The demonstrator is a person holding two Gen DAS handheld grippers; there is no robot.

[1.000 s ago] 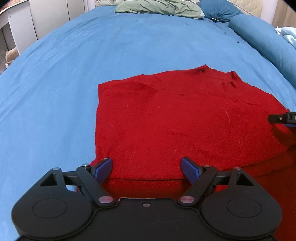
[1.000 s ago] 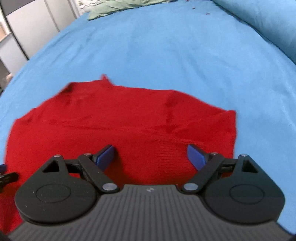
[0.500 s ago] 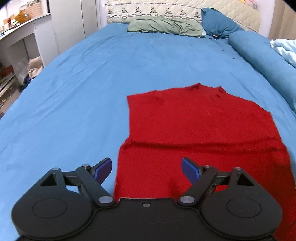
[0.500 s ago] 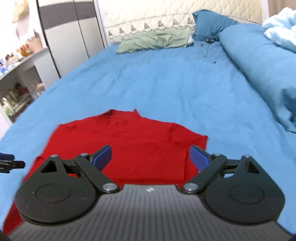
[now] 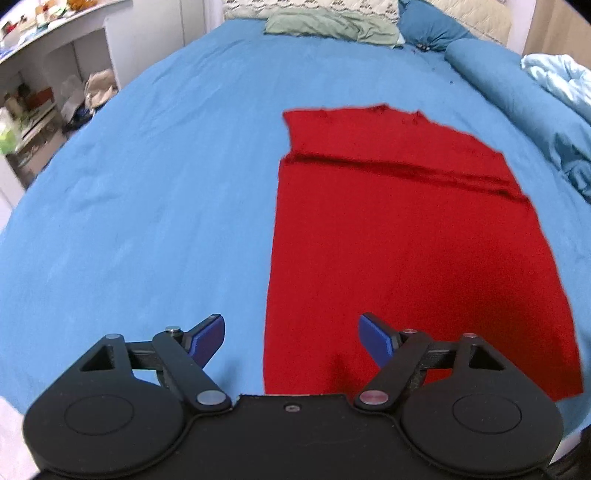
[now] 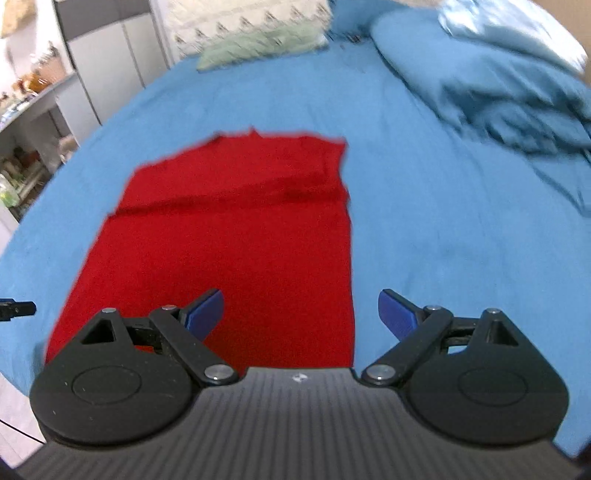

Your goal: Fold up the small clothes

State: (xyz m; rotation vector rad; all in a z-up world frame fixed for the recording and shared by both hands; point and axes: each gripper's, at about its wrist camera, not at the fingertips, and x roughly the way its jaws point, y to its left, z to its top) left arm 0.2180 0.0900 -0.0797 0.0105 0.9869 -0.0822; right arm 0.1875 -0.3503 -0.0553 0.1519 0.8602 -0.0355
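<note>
A red garment (image 5: 399, 236) lies flat on the blue bed sheet (image 5: 166, 192), folded into a long rectangle with a fold edge across its far part. It also shows in the right wrist view (image 6: 236, 236). My left gripper (image 5: 293, 338) is open and empty, held above the garment's near left edge. My right gripper (image 6: 301, 314) is open and empty, above the garment's near right edge. A tip of the left gripper (image 6: 16, 309) shows at the left edge of the right wrist view.
A green pillow (image 5: 328, 27) and a blue pillow (image 5: 430, 27) lie at the headboard. A rolled blue duvet (image 5: 524, 96) runs along the right side. White cabinets and cluttered shelves (image 5: 40, 92) stand left of the bed.
Both grippers have pulled back and up from the garment, which now lies farther off with its near part laid over the far part. Both stay open.
</note>
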